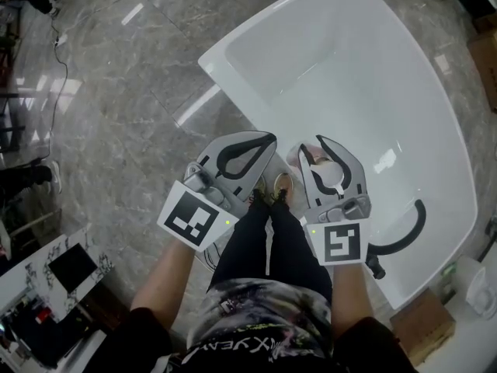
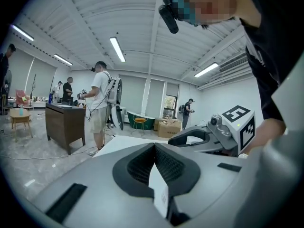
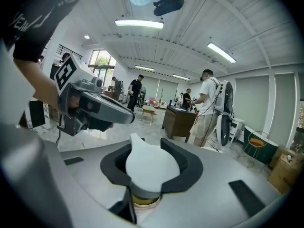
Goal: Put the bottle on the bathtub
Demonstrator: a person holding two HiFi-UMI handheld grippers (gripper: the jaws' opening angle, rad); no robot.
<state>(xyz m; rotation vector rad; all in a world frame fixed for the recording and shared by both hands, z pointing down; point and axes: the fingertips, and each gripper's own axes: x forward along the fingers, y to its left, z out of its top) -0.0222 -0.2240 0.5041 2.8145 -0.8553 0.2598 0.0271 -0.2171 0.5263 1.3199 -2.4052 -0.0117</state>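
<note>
My right gripper [image 1: 312, 144] is shut on the bottle [image 1: 329, 174], gripping it just under its white pump cap [image 3: 151, 167]. A strip of yellowish body [image 3: 145, 199] shows below the cap; the rest is hidden by the jaws. The gripper hovers over the near rim of the white bathtub [image 1: 233, 80], which fills the upper right of the head view. Close beside it on the left, my left gripper [image 1: 269, 140] is shut with nothing held, its pads [image 2: 142, 167] meeting at the tip. Both grippers point toward the tub.
A curved black fitting [image 1: 405, 235] lies on the tub's right rim. A cardboard box [image 1: 423, 326] sits at the lower right, and a grey marble floor [image 1: 132, 92] is on the left. Several people and a brown desk [image 2: 64, 122] are in the room beyond.
</note>
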